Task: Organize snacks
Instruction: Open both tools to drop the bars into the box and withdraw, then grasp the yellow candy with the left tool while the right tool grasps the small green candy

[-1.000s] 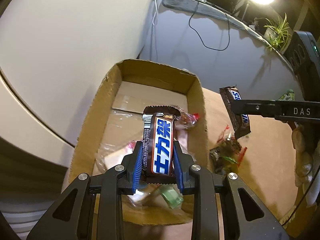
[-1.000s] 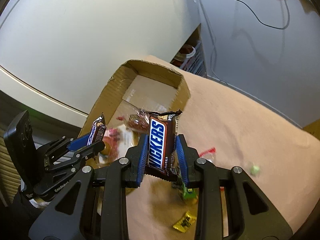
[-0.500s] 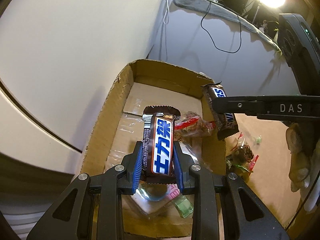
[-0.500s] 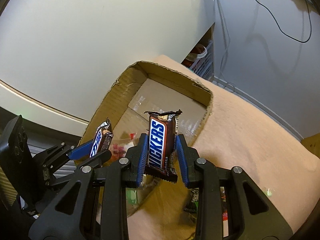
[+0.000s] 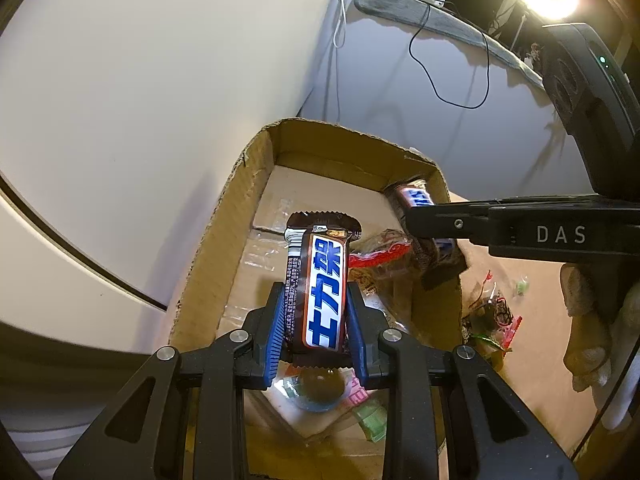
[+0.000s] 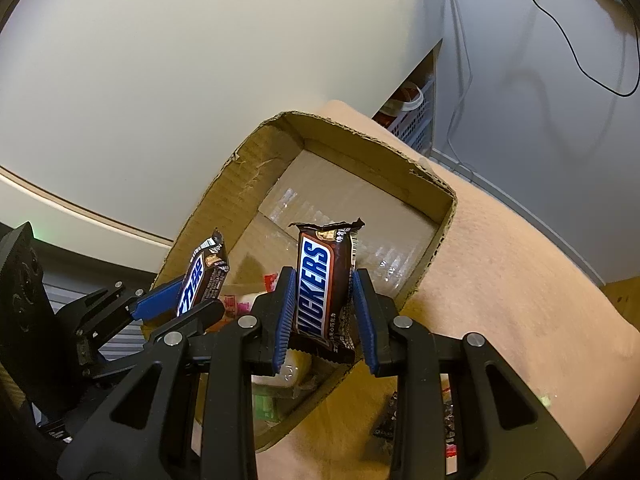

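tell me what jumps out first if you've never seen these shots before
Two Snickers bars held upright, one in each claw: the left claw grips the bar with Chinese lettering, and the right claw grips the bar with English lettering. Both hang over an open cardboard box that already holds a few wrapped snacks. More loose candies lie on the tan cloth to the box's right.

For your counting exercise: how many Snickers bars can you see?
2: one Snickers bar between the left gripper's fingers, one in the right gripper, both above the cardboard box. Others may be hidden.
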Tool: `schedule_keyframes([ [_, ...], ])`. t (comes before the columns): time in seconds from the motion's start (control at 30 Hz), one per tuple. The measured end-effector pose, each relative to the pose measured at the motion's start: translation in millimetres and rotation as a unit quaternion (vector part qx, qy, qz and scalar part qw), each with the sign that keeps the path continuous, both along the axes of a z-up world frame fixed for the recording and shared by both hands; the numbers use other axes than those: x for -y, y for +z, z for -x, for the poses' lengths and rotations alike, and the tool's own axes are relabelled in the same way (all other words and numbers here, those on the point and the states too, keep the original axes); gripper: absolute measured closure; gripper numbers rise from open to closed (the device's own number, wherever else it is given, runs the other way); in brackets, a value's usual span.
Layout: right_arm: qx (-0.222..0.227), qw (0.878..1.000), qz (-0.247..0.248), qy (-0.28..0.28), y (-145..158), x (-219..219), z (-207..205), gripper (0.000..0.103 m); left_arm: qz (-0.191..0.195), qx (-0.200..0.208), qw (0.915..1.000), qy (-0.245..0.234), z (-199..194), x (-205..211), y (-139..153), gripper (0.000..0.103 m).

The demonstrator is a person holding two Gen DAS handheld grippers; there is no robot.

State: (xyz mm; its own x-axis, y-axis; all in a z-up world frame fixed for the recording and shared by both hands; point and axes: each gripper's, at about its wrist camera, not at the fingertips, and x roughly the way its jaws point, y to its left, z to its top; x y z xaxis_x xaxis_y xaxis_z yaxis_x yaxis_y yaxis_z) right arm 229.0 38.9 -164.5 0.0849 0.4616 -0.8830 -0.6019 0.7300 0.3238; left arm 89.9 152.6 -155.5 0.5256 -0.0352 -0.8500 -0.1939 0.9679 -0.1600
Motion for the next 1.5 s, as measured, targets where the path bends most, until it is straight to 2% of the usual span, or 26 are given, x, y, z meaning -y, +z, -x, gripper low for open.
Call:
schedule_keyframes([
  [0.27,0.005,1.0,0.002,0.002,0.8,-2.7,0.3,0.072,-0.005,-0.002,1.0,-0.001,-0.3,2.9,1.3,0.075],
  [0.3,0.005,1.0,0.003,0.002,0.8,-2.5,0.2,0.068,-0.006,-0.001,1.0,-0.001,-0.3,2.9,1.6,0.075],
  [0.4,0.014,1.0,0.004,0.001,3.9,-1.5,1.3,0.048,-0.007,0.0,1.0,-0.002,0.1,3.4,2.6,0.075],
  [0.43,0.017,1.0,0.003,0.0,5.8,-0.7,1.6,0.047,-0.007,0.0,1.0,-0.001,0.5,3.6,2.9,0.075],
  [0.97,0.035,0.999,0.002,-0.01,26.5,24.7,10.1,0.046,0.0,0.012,0.9998,-0.015,9.0,21.1,14.0,0.075],
  [1.27,0.043,0.998,0.009,-0.038,33.3,88.7,23.5,0.046,0.02,0.016,0.9983,-0.053,15.2,60.9,17.9,0.075],
  [1.5,0.032,0.997,0.019,-0.067,20.7,151.4,25.6,0.046,0.039,0.002,0.9943,-0.099,22.9,100.8,11.7,0.075],
])
